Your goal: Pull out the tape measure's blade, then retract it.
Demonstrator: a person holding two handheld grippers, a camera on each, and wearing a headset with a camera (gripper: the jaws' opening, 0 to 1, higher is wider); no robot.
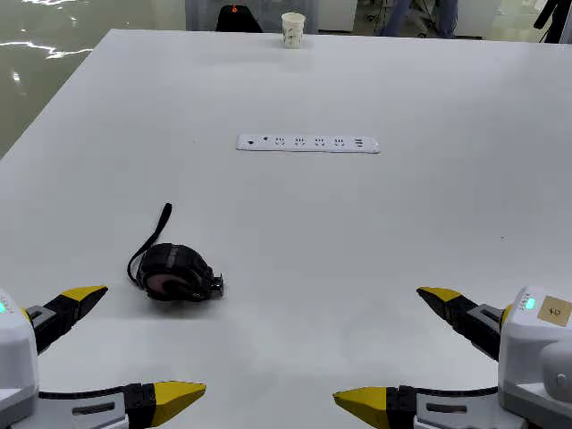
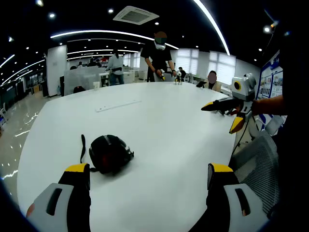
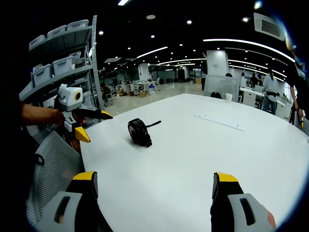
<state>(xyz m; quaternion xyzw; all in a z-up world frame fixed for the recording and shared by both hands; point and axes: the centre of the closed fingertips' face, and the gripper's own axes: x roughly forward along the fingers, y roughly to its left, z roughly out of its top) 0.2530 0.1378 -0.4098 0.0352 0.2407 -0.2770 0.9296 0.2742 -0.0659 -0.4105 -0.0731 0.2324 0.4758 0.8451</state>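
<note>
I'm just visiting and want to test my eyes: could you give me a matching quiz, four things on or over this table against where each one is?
Things:
1 tape measure
2 power strip
3 paper cup
4 right gripper

Places:
a at the far edge of the table
b flat across the middle
c near side, to the left
d near side, to the right, jaws open

Pairs: 1-c; 2-b; 3-a; 4-d

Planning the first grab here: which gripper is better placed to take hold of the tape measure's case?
Left, I'd say. The tape measure lies just ahead of the open left gripper; the right gripper, also open, sits much farther off to its side.
</note>
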